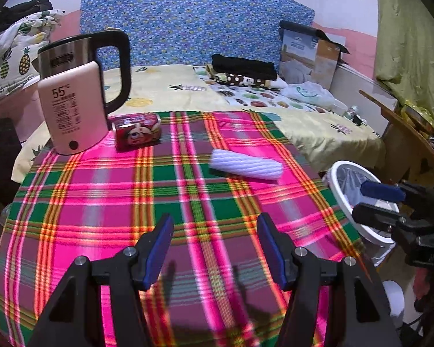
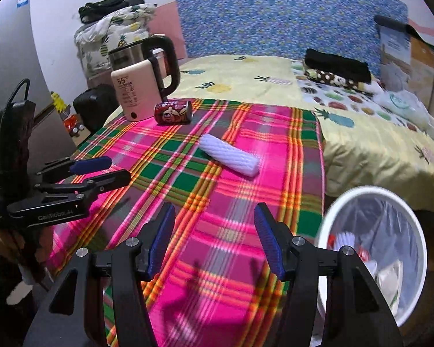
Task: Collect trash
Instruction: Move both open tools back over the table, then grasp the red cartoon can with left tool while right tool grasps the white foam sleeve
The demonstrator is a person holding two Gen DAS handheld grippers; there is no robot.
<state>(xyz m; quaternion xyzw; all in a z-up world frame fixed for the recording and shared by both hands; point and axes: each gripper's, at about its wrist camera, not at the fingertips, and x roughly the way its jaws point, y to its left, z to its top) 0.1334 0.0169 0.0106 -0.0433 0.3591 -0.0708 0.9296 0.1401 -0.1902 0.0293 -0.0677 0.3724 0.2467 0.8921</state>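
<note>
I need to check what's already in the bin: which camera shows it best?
The right wrist view: the bin sits close, its opening faces the camera, and scraps show inside. In the left wrist view the bin lies at the edge, partly hidden behind the right tool.

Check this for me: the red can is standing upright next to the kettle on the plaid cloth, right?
Not quite. The can lies on its side, not upright, as the right wrist view shows. It is next to the kettle on the plaid cloth.

Woven plaid cloth (image 1: 101,202), ribbed, perhaps foam sleeve (image 1: 246,164), brushed-metal kettle (image 1: 66,57)
</note>
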